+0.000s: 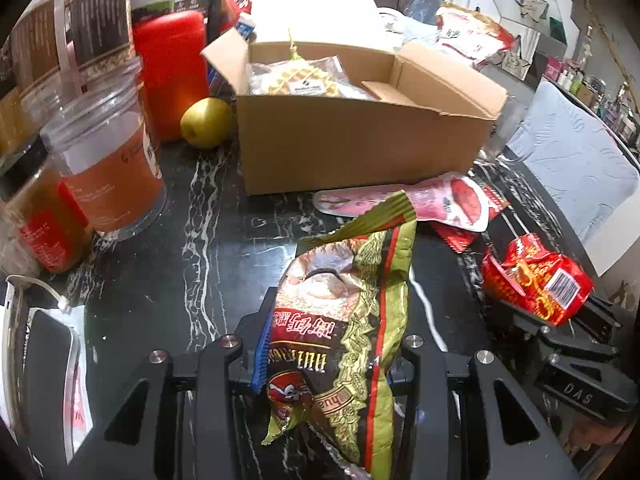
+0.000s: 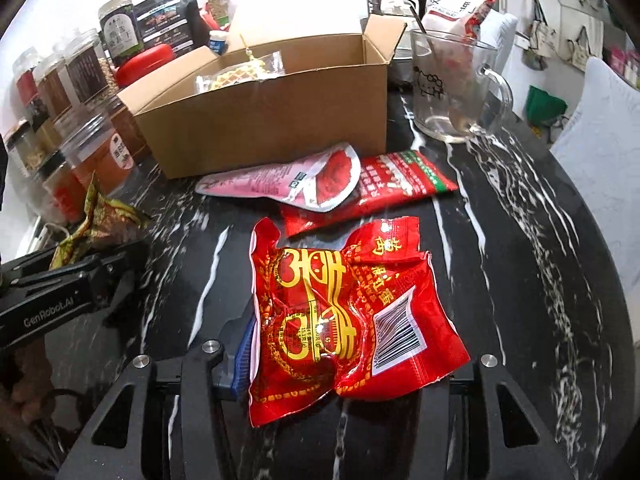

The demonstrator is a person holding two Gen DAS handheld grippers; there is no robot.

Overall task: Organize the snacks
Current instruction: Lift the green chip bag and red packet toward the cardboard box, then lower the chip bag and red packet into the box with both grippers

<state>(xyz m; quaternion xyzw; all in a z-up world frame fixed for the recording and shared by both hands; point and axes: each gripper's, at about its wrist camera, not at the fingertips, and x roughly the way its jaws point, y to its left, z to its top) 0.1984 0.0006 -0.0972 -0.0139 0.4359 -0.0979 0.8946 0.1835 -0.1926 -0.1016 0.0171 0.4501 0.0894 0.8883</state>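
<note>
On the black marble desk [image 2: 520, 208] stands an open cardboard box [image 1: 360, 148] with a bagged waffle [image 1: 298, 76] inside. Beside it, clear jars [image 1: 108, 168] hold orange-brown contents; a glass mug [image 2: 456, 88] holds a spoon. The left claw [image 1: 324, 364] grips a green-brown snack bag [image 1: 352, 320]; the right claw [image 2: 340, 344] grips a red packet [image 2: 344, 312].

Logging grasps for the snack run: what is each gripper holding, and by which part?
Left gripper: green-and-brown snack bag, gripped around its lower half. Right gripper: red snack packet, gripped at its lower edge.
</note>
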